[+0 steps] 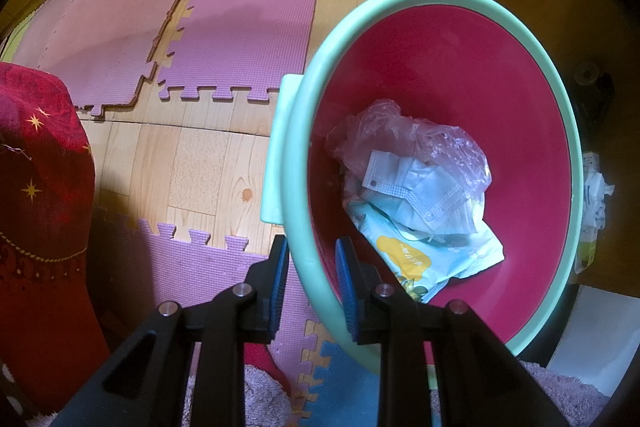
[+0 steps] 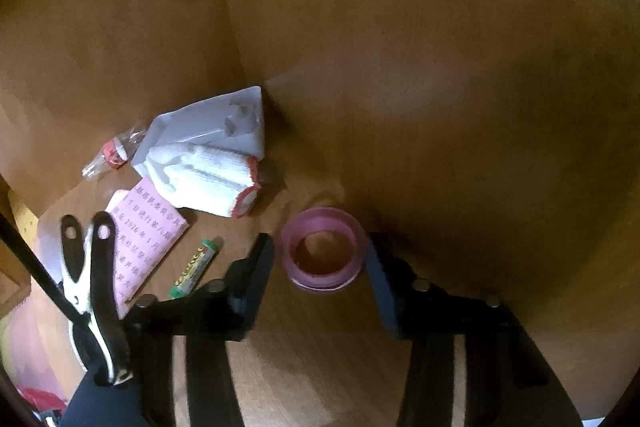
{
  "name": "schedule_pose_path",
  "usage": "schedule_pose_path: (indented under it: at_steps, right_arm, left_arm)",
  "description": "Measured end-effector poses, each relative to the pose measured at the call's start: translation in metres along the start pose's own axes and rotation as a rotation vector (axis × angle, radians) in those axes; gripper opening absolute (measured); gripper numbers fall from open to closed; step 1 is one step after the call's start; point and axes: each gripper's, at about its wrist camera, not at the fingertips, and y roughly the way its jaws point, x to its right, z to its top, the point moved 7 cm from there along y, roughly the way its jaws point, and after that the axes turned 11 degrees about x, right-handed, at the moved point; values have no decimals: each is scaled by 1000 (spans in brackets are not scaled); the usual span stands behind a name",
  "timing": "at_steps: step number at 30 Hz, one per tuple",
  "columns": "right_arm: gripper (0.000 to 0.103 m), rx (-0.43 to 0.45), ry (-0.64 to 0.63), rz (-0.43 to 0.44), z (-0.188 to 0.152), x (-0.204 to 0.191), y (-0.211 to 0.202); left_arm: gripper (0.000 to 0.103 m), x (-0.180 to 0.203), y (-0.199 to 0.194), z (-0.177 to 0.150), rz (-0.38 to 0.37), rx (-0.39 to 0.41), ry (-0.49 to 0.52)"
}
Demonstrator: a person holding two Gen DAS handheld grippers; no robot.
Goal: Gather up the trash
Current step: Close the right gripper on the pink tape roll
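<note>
Gripping the green rim of the basin [image 1: 304,131], your left hand-held gripper [image 1: 312,271] is clenched on it. Old masks [image 1: 420,187] and a wrapper [image 1: 424,259] lie inside, at about 1 o'clock from the fingers. Your right hand-held gripper [image 2: 320,259] has just been closing around the pink tape roll [image 2: 322,251] on the surface [image 2: 440,67], with the right pad touching and the left pad just beside it. White gloves [image 2: 212,179] sit at 11 o'clock.

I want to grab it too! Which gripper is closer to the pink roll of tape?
Right. The right gripper has its fingers on either side of the pink roll of tape; the left gripper is clamped on the green-rimmed red basin instead.
</note>
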Motion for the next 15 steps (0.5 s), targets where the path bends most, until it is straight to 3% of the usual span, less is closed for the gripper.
schedule_pose_path:
  at_steps: [9, 15]
  right_arm:
    - [44, 15, 39, 17, -3, 2, -5]
    - [44, 44, -16, 35, -3, -10, -19]
  left_arm:
    - [25, 0, 0, 0, 0, 0, -1]
    - [25, 0, 0, 0, 0, 0, -1]
